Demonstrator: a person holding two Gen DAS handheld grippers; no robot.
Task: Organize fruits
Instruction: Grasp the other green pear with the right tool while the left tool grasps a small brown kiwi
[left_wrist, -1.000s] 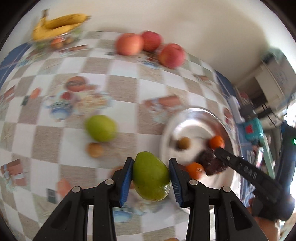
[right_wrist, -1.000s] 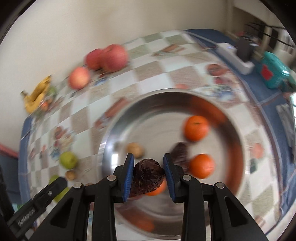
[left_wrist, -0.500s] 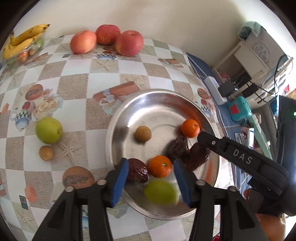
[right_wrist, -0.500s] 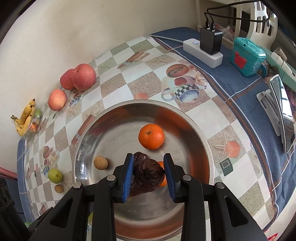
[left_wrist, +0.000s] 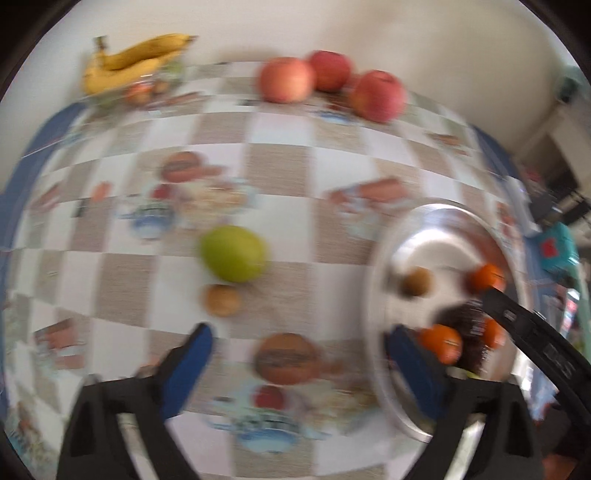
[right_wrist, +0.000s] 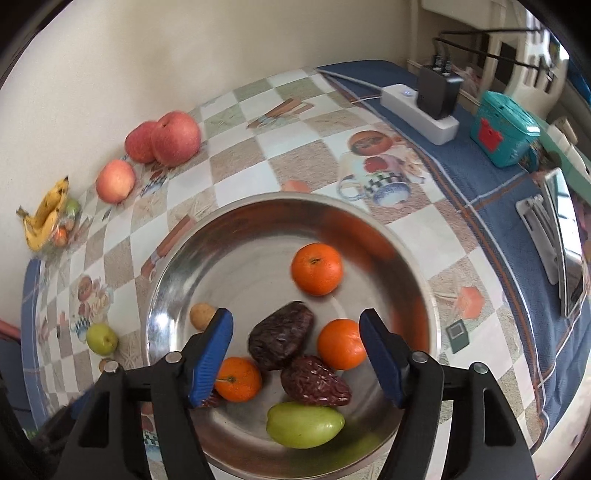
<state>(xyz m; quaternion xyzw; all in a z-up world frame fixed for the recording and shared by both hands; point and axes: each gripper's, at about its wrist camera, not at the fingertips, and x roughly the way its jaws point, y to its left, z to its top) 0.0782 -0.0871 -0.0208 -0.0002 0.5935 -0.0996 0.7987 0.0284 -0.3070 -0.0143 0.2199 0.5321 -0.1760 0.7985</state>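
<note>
Both fruits let go into the steel bowl; both grippers now empty.

My right gripper (right_wrist: 295, 347) hangs over the steel bowl (right_wrist: 177, 280), its jaws just spread apart, and the dark wrinkled date (right_wrist: 280, 334) lies loose under them, touching nothing blue. Beside it sit three tangerines (right_wrist: 316, 268), another date (right_wrist: 314, 382), a small brown fruit (right_wrist: 201, 314) and the green mango (right_wrist: 304, 424) near the front rim. My left gripper (left_wrist: 299, 343) has also just sprung wide with nothing between its pads, and it hangs above the checked counter (left_wrist: 280, 173) just left of the bowl. I'd judge it is aimed at the green fruit (left_wrist: 232, 253) and the small brown one (left_wrist: 221, 300) that wait outside. The apples (left_wrist: 286, 79) and bananas (left_wrist: 136, 59) sit by the wall.
</note>
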